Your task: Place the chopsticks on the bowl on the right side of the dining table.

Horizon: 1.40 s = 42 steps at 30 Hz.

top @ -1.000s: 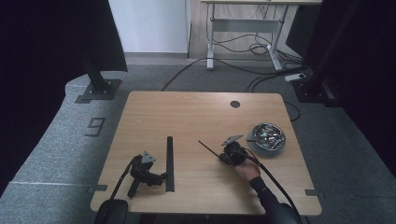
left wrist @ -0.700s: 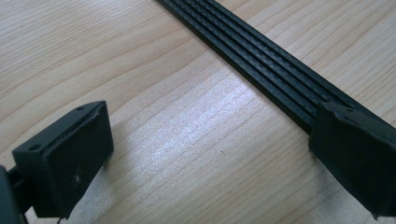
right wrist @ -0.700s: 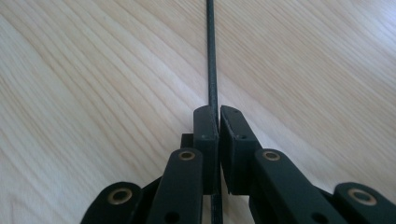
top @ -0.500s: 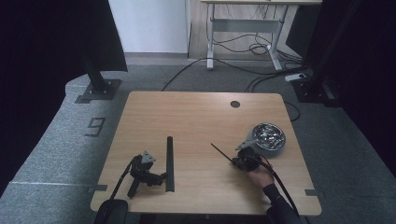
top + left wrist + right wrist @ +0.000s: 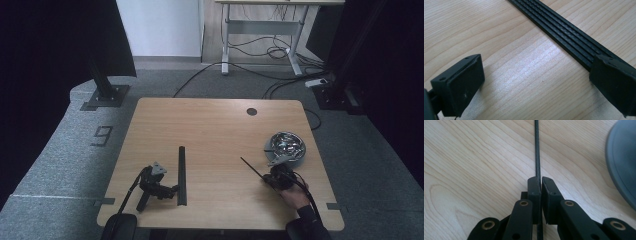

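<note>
A thin black rod [image 5: 250, 166] sticks out up and to the left from my right gripper [image 5: 267, 179], which a hand holds near the table's front right. In the right gripper view the jaws are shut on this thin rod [image 5: 537, 150], pinched at the gripper's [image 5: 541, 181] tips just above the wood. My left gripper [image 5: 170, 190] lies on the table at the front left with no hand on it. Its tips are beside a long black ribbed strip [image 5: 181, 172]. In the left gripper view the jaws stand wide apart around bare wood, and the ribbed strip [image 5: 564, 32] runs past the right jaw.
A shiny metal bowl [image 5: 285, 146] with small metal parts sits just beyond my right gripper; its grey rim [image 5: 621, 170] shows at the right edge of the right gripper view. The wooden table [image 5: 215, 130] has a round cable hole [image 5: 251, 111] at the back.
My right gripper has carried the thin rod to the right and slightly toward the front edge, ending beside the bowl. The left gripper and the ribbed strip have stayed put.
</note>
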Tool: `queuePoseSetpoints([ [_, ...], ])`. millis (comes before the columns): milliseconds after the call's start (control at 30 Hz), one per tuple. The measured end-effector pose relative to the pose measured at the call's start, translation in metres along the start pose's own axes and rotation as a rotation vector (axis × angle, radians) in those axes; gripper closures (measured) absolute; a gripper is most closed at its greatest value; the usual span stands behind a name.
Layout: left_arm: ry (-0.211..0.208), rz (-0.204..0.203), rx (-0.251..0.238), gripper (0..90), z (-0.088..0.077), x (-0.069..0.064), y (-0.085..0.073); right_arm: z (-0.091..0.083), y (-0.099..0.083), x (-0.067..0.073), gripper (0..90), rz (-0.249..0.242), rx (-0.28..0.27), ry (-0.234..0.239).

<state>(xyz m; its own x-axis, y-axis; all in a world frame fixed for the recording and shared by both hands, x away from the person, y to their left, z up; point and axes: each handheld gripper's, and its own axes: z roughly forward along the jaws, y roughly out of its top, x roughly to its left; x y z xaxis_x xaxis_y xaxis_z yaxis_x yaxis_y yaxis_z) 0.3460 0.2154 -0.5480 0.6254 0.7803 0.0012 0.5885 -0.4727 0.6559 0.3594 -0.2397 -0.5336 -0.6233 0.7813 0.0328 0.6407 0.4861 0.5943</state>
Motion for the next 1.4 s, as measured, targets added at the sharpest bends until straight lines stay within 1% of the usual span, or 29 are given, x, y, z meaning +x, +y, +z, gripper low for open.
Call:
queuePoseSetpoints([
  [67,0.000,0.000,0.000,0.0,0.000,0.000,0.000,0.000,0.000,-0.001,85.2,-0.002,0.003,0.001],
  [100,0.000,0.000,0.000,0.0,0.000,0.000,0.000,-0.001,0.001,-0.002,84.9,-0.004,0.014,0.005],
  [133,0.000,0.000,0.000,0.0,0.000,0.000,0.000,-0.001,0.002,-0.001,82.0,-0.005,0.020,-0.001],
  [167,0.000,0.000,0.000,0.0,0.000,0.000,0.000,-0.001,0.004,-0.001,78.3,-0.011,0.032,-0.015],
  [233,0.000,-0.001,0.000,0.0,0.000,0.000,0.000,-0.001,0.008,-0.002,67.6,-0.015,0.047,-0.013],
  [300,0.000,-0.001,-0.001,0.0,0.000,0.000,0.000,-0.002,0.011,-0.003,61.4,-0.019,0.056,-0.020],
  [333,0.000,-0.001,-0.001,0.0,0.000,0.000,0.000,-0.002,0.013,-0.004,56.8,-0.026,0.070,-0.023],
  [400,0.000,0.001,0.001,0.0,0.000,0.000,0.000,-0.002,0.017,-0.006,50.7,-0.036,0.093,-0.021],
  [433,0.000,0.001,0.001,0.0,0.000,0.000,0.000,-0.002,0.017,-0.006,50.7,-0.036,0.093,-0.021],
  [467,0.000,0.001,0.001,0.0,0.000,0.000,0.000,-0.001,0.023,-0.009,41.7,-0.043,0.143,-0.006],
  [500,0.000,0.001,0.002,0.0,0.000,0.000,0.000,0.000,0.024,-0.010,40.4,-0.043,0.166,0.003],
  [667,0.000,0.001,0.003,0.0,0.000,0.000,0.000,0.002,0.033,-0.011,40.4,-0.065,0.254,0.009],
  [700,0.000,0.001,0.003,0.0,0.000,0.000,0.000,0.002,0.035,-0.011,41.6,-0.074,0.279,0.007],
  [733,0.000,0.001,0.003,0.0,0.000,0.000,0.000,0.002,0.037,-0.011,43.3,-0.084,0.301,0.002],
  [833,0.000,0.002,0.003,0.0,0.000,0.000,0.000,0.003,0.042,-0.012,49.3,-0.104,0.343,0.003],
  [933,0.000,0.001,0.003,0.0,0.000,0.000,0.000,0.005,0.046,-0.012,55.8,-0.124,0.396,0.013],
  [967,0.000,0.001,0.003,0.0,0.000,0.000,0.000,0.006,0.047,-0.011,57.9,-0.124,0.410,0.016],
  [1000,0.000,0.001,0.003,0.0,0.000,0.000,0.000,0.007,0.049,-0.010,59.6,-0.128,0.421,0.018],
  [1033,0.000,0.001,0.003,0.0,0.000,0.000,0.000,0.009,0.050,-0.010,61.6,-0.141,0.437,0.026],
  [1067,0.000,0.001,0.003,0.0,0.000,0.000,0.000,0.010,0.051,-0.009,62.7,-0.140,0.444,0.029],
  [1167,0.000,0.001,0.003,0.0,0.000,0.000,0.000,0.013,0.054,-0.006,67.9,-0.153,0.469,0.028],
  [1267,0.000,0.001,0.003,0.0,0.000,0.000,0.000,0.015,0.057,-0.005,72.8,-0.152,0.492,0.034],
  [1400,0.000,0.001,0.003,0.0,0.000,0.000,0.000,0.018,0.061,-0.006,75.7,-0.146,0.532,0.043],
])
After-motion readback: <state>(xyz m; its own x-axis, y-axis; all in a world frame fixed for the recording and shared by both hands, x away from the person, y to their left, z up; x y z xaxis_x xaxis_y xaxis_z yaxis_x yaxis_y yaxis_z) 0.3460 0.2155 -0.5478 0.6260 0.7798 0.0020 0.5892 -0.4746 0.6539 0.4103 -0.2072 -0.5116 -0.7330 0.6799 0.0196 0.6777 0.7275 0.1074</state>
